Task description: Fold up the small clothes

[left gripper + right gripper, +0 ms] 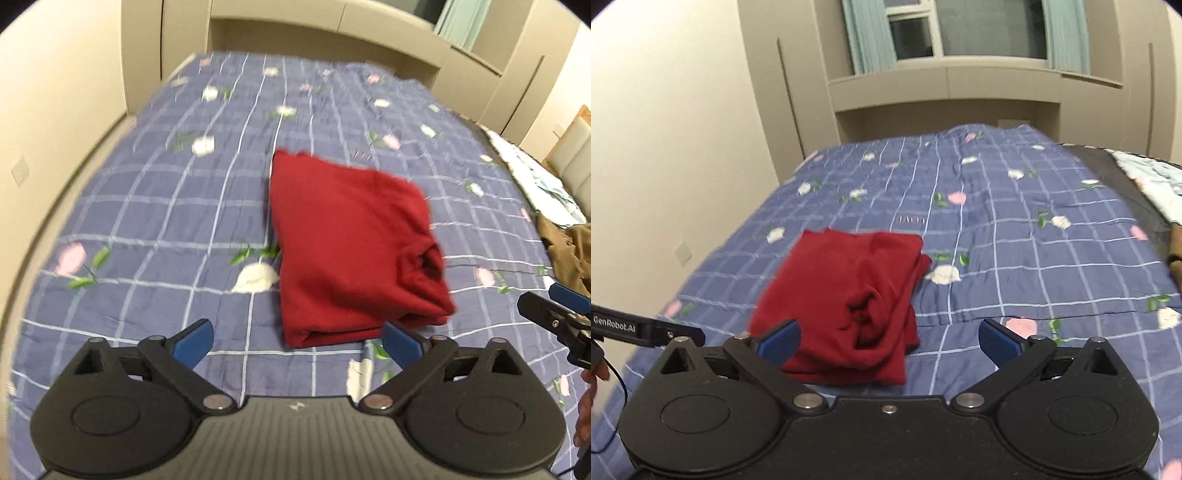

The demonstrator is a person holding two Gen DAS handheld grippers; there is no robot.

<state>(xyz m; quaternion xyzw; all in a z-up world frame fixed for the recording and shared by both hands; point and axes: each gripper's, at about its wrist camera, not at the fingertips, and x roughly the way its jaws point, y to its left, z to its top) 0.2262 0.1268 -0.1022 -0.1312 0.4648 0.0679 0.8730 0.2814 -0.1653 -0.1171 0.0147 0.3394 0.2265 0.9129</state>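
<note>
A dark red garment lies folded into a rough rectangle on the blue checked bedspread. It also shows in the right wrist view, with a bunched fold near its front. My left gripper is open and empty, just in front of the garment's near edge. My right gripper is open and empty, above the garment's near right corner. The right gripper shows at the right edge of the left wrist view. The left gripper's side shows at the left of the right wrist view.
A brown garment lies at the bed's right side, beside a light patterned blanket. Beige cabinets and a window stand behind the bed. A wall runs along the left.
</note>
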